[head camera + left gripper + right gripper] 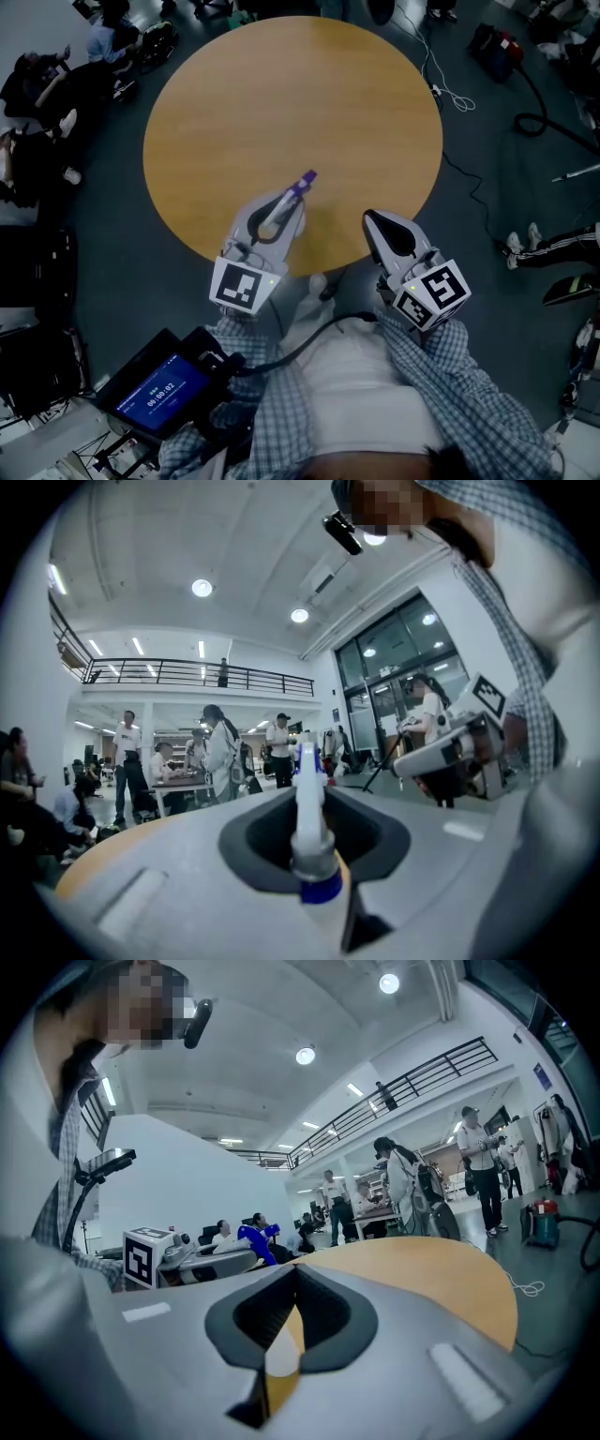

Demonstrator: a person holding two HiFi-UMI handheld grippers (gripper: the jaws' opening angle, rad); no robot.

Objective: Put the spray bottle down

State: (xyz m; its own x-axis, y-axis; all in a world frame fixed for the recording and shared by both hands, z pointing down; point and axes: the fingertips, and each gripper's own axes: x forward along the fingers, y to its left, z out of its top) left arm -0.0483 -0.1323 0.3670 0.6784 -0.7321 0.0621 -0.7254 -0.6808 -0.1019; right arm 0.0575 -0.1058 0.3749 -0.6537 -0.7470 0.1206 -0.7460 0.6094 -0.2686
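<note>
A spray bottle (302,183) with a white neck and a blue-purple head lies along the jaws of my left gripper (289,208), which is shut on it. The head sticks out past the fingertips over the near part of the round wooden table (281,94). In the left gripper view the bottle (309,836) runs straight out between the jaws. My right gripper (373,223) hovers at the table's near edge, to the right of the left one, jaws closed together with nothing between them. The right gripper view shows its tips (294,1274) meeting, and the bottle's blue head (258,1241) off to the left.
The table top (441,1279) carries nothing else. Dark floor surrounds it, with cables (450,94) at the upper right and seated people (37,94) at the left. A tablet with a blue screen (159,394) sits at my lower left. More people stand at a far table (178,780).
</note>
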